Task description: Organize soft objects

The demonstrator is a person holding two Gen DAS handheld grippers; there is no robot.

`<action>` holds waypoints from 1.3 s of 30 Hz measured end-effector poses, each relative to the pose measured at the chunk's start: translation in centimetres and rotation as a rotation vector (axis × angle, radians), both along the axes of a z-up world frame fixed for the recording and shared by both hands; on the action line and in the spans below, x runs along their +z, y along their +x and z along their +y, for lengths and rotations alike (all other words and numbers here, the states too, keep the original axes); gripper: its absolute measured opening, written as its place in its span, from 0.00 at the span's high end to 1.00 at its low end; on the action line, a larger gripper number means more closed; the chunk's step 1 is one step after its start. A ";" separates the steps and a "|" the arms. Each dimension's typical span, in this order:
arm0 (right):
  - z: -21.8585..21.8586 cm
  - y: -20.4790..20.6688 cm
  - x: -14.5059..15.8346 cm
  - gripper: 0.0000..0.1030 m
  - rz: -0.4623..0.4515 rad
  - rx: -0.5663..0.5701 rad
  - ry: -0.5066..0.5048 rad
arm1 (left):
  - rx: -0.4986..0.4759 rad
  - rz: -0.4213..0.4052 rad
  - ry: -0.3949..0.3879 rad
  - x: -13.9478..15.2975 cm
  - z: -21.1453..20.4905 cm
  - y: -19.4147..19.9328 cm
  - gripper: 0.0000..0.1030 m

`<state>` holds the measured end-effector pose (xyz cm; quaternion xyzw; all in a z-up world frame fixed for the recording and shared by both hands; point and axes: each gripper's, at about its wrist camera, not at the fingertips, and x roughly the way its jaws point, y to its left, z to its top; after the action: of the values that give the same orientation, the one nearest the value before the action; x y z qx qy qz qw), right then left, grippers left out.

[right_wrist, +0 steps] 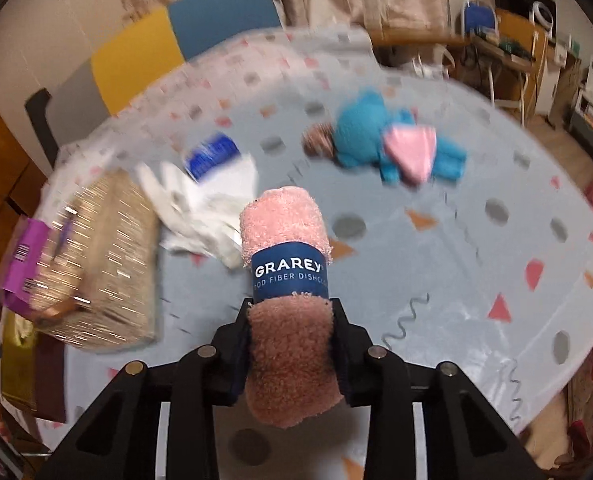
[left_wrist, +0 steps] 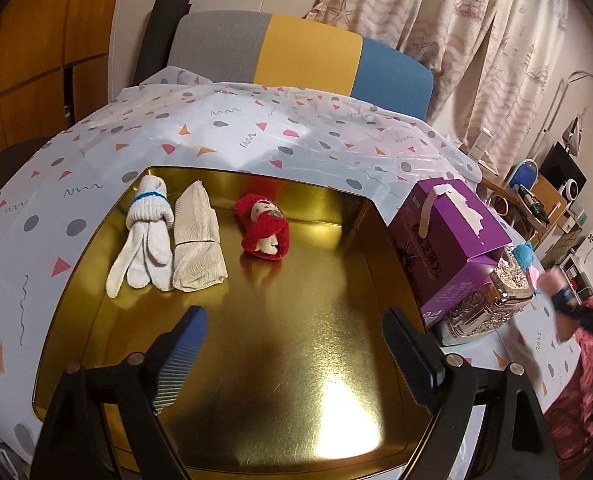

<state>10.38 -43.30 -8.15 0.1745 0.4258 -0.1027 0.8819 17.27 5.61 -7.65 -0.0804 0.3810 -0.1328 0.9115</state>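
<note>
A: Where does the rolled pink dishcloth (right_wrist: 284, 292) sit against the right gripper (right_wrist: 292, 344)?

B: Straight between its fingers. The two black fingers press the lower half of the roll from either side, and the fluffy cloth bulges past them. The top half, with a dark blue paper band, sticks out ahead of the tips, above the patterned tablecloth (right_wrist: 436, 264).

A: So that claw is pinching it?

B: Yes, closed on the roll, not fully pressed together, since the cloth fills the gap.

A: And the left gripper (left_wrist: 296, 344)?

B: Spread wide with nothing between its fingers. It hangs over the near part of a gold tray (left_wrist: 296, 360), pointing down at the bare shiny bottom.

A: What is in the tray?

B: Three soft things along the far side. At the left a white glove bundle (left_wrist: 146, 232) tied with a blue band, its fingers pointing toward the camera. Touching its right side lies a folded beige cloth (left_wrist: 198, 240). Apart from those, toward the middle, lies a red fuzzy roll (left_wrist: 262, 226) with a small doll face on it.

A: Anything else around?

B: A purple box (left_wrist: 452, 236) stands just beside the tray's right edge, with a glittery silver box (left_wrist: 492, 300) against it. In the right wrist view a blue plush toy (right_wrist: 376, 136) with a pink patch lies farther out on the table, well apart from the held roll, and crumpled white packaging (right_wrist: 200, 204) lies left of the roll.
</note>
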 end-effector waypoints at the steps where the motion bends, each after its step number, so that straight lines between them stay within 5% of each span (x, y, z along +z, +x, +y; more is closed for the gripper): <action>1: 0.5 -0.2 1.1 0.67 -0.022 0.005 -0.006 | 0.002 -0.003 -0.002 0.0 0.1 -0.1 0.13; 8: 8.5 -0.4 10.4 0.67 -0.251 0.142 -0.007 | 0.025 -0.014 0.010 0.1 1.2 -0.7 0.13; 16: 20.2 1.9 14.2 0.67 -0.339 0.379 0.042 | 0.067 -0.015 0.013 -0.4 3.1 -1.4 0.13; 23: 29.5 5.8 10.9 0.67 -0.253 0.490 0.011 | 0.129 -0.005 0.005 -1.2 5.5 -2.4 0.13; 39: 38.1 16.2 -0.4 0.66 0.015 0.428 -0.174 | 0.249 0.015 -0.060 -1.5 9.9 -3.5 0.11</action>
<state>26.61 -5.16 -8.57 0.0029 0.4491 0.0490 0.8921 13.77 15.52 -9.19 -0.1554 0.3708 -0.0296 0.9151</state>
